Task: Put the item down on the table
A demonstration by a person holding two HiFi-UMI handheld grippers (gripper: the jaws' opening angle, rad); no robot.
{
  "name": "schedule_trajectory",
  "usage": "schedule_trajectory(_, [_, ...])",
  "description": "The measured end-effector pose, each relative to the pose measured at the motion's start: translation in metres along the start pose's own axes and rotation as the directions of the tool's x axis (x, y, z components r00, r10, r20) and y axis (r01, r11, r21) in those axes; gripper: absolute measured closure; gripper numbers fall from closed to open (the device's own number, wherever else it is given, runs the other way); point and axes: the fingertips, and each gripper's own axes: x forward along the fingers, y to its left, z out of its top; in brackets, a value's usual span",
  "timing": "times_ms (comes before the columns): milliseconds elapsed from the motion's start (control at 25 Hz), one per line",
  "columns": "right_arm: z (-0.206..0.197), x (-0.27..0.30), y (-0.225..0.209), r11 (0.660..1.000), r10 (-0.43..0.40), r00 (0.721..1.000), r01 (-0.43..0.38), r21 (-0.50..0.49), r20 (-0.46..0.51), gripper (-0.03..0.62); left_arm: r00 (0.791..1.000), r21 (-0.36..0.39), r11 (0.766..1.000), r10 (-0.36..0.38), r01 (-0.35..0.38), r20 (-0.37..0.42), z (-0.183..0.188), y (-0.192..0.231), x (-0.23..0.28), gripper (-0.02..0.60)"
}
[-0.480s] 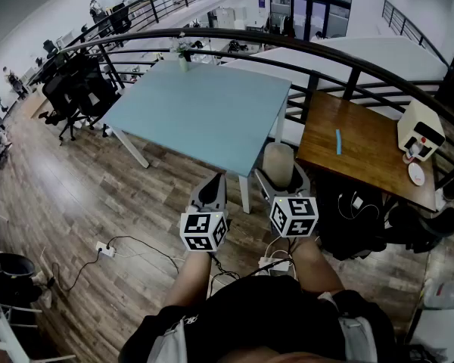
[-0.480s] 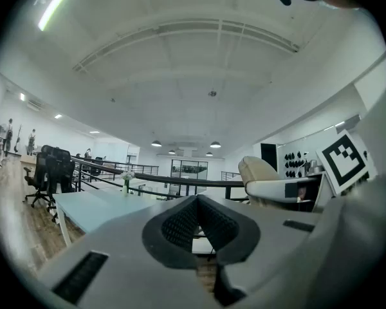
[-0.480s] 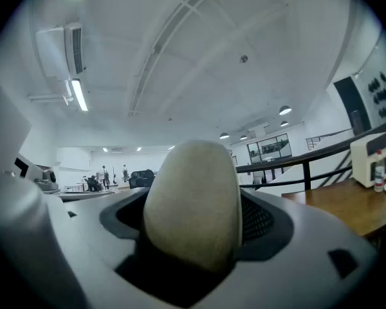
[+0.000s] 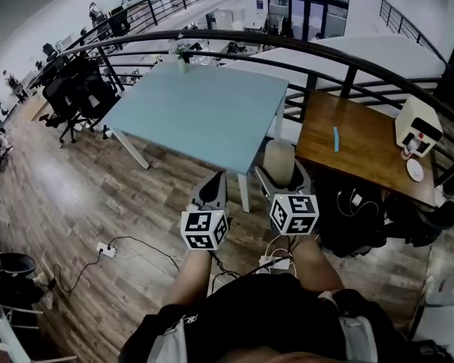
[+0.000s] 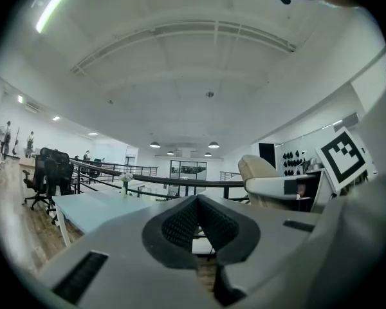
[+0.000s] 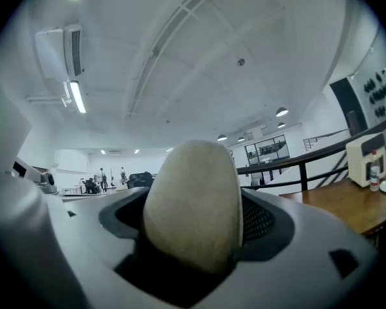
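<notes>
A beige, rounded, egg-shaped item (image 6: 193,205) fills the space between the jaws of my right gripper (image 6: 196,237), whose pads press on both of its sides. In the head view the item (image 4: 278,159) stands upright in the right gripper (image 4: 281,174), held in the air over the wooden floor, just short of the light blue table (image 4: 204,108). My left gripper (image 4: 214,184) hangs beside it at the same height. In the left gripper view its dark pads (image 5: 180,224) meet with nothing between them.
A brown wooden table (image 4: 363,153) at the right carries a blue pen (image 4: 336,138), a white machine (image 4: 418,127) and a small plate (image 4: 415,171). A black railing (image 4: 310,51) curves behind both tables. Cables and a power strip (image 4: 106,249) lie on the floor at the left.
</notes>
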Motion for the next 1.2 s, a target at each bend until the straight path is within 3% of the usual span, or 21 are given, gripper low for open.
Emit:
schedule_trajectory(840, [-0.003, -0.026, 0.039, 1.000, -0.015, 0.999, 0.015, 0.006, 0.032, 0.180, 0.999, 0.012, 0.999, -0.032, 0.032, 0.005, -0.011, 0.011, -0.040, 0.571])
schedule_trajectory(1200, [-0.001, -0.015, 0.036, 1.000, -0.011, 0.999, 0.010, 0.028, 0.043, 0.180, 0.999, 0.023, 0.999, -0.038, 0.037, 0.018, -0.005, 0.016, -0.031, 0.571])
